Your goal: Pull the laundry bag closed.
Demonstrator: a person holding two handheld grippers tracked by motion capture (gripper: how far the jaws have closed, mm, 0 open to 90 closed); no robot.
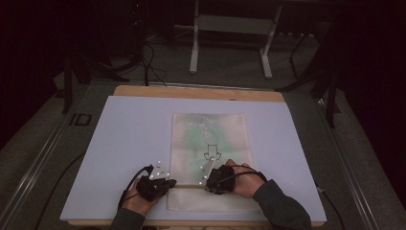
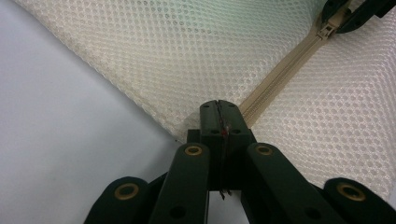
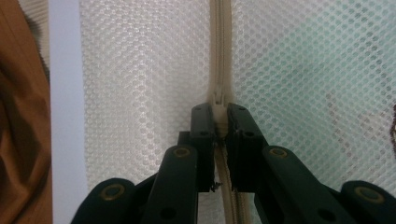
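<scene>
the right claw point(image 3: 219, 122) is clamped on the zipper slider point(image 3: 218, 109) of the mesh laundry bag point(image 1: 209, 158) lying on the white tabletop point(image 1: 129, 143); the left claw point(image 2: 219, 114), pressed together, pins the bag's corner at the zipper end. the slider is best drawn straight along the zipper point(image 2: 275, 74), fabric kept taut.

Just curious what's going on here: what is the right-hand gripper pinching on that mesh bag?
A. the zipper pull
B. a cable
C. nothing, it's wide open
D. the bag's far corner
A: in the right gripper view, the right gripper has its jaws closed on the zipper pull of the mesh bag.
</scene>
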